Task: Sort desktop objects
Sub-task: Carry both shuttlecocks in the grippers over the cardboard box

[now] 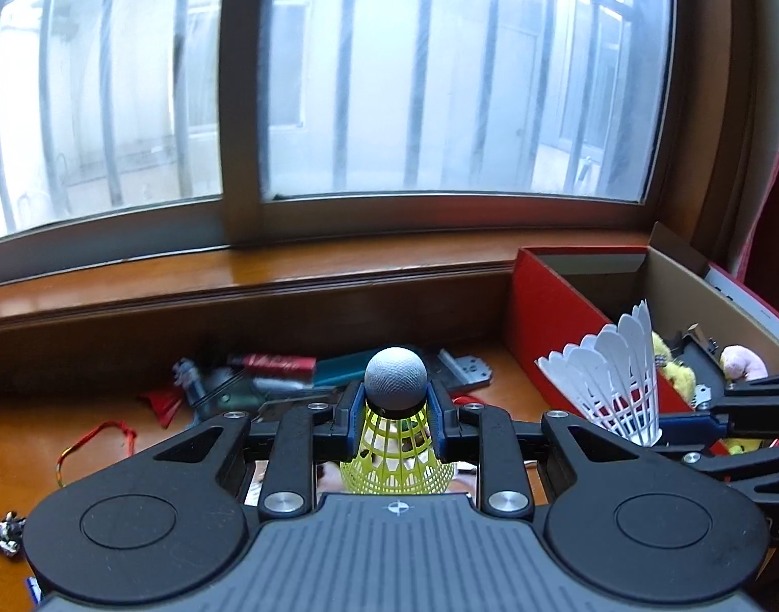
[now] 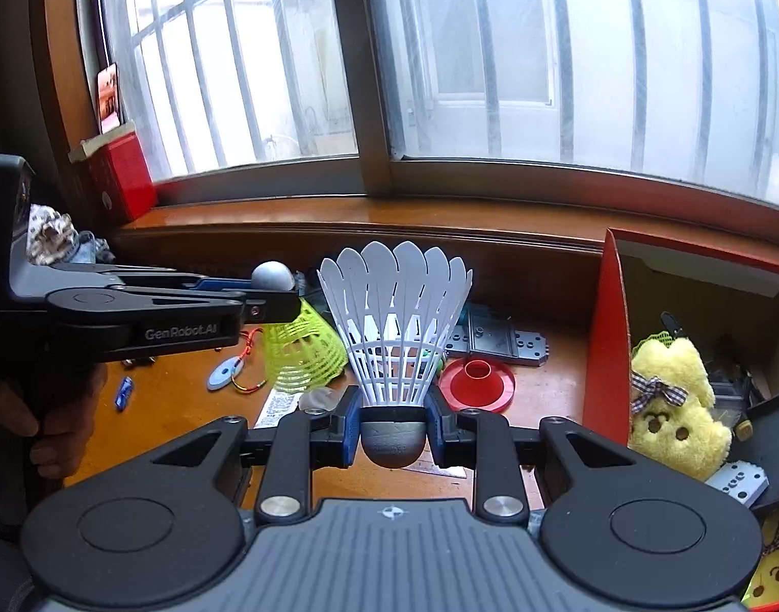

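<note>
Above the wooden desk point(image 2: 542, 387), both grippers are raised side by side, each carrying a shuttlecock.

Left gripper point(image 1: 395, 426): fingers clamped on the yellow shuttlecock point(image 1: 397, 459), just below its grey cork, which points away from the camera; the yellow mesh skirt flares back toward the gripper body. In the right wrist view this gripper comes in from the left edge, a hand point(image 2: 43, 423) on its grip, the yellow skirt hanging down beneath the fingers.

Right gripper point(image 2: 393, 431): fingers clamped on the white shuttlecock point(image 2: 394, 326) at its grey cork; cork toward the camera, white skirt fanned open and pointing up and away. In the left wrist view it stands just in front of the red box wall.

Red cardboard box point(image 1: 547, 306): open, at the right end of the desk, against the window ledge. Inside it, a yellow plush toy point(image 2: 670, 408) lies near the left wall, with dark items beside it; their kind cannot be told.

Desk, far side below the ledge: a loose heap including a red disc point(image 2: 476, 382), a grey metal bracket point(image 2: 501, 341), a red cord loop point(image 1: 91, 441) and a small blue piece point(image 2: 124, 391) nearer left.
</note>
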Action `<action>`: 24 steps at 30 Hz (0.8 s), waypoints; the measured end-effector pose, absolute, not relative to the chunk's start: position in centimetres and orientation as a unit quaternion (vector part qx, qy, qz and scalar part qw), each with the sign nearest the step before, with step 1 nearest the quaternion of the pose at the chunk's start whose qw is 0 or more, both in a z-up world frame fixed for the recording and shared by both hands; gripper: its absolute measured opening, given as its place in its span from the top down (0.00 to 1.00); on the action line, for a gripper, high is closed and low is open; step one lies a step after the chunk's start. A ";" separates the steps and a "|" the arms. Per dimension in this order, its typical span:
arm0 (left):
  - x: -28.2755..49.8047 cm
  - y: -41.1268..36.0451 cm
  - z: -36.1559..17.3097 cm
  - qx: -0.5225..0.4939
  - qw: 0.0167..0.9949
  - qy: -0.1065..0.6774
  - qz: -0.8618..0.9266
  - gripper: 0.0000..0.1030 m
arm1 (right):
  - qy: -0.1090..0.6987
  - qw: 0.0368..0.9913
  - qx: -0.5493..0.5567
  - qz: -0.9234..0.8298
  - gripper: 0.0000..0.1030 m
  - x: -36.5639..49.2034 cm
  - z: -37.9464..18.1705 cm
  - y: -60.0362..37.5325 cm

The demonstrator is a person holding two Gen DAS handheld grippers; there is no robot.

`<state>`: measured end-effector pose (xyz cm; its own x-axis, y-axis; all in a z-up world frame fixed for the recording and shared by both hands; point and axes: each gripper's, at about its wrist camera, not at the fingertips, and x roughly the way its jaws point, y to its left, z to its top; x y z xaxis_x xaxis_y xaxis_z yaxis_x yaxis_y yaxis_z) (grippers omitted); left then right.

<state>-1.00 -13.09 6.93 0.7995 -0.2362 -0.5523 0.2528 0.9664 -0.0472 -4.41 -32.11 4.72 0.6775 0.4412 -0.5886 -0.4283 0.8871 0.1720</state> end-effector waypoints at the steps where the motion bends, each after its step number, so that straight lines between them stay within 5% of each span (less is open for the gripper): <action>1: -0.9 -13.4 7.0 0.015 0.949 0.288 -0.130 0.74 | 0.324 0.915 0.014 0.238 0.73 -4.4 4.8 -32.4; 24: 1.9 -24.0 9.2 0.039 0.953 0.244 -0.175 0.74 | 0.305 0.922 0.061 0.233 0.73 -3.2 5.8 -41.2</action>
<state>1.93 -24.04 9.25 0.8200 -0.3147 -0.4780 0.3525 0.9357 -0.0114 -3.23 -41.20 5.78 0.7058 0.4660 -0.5337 -0.3921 0.8843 0.2535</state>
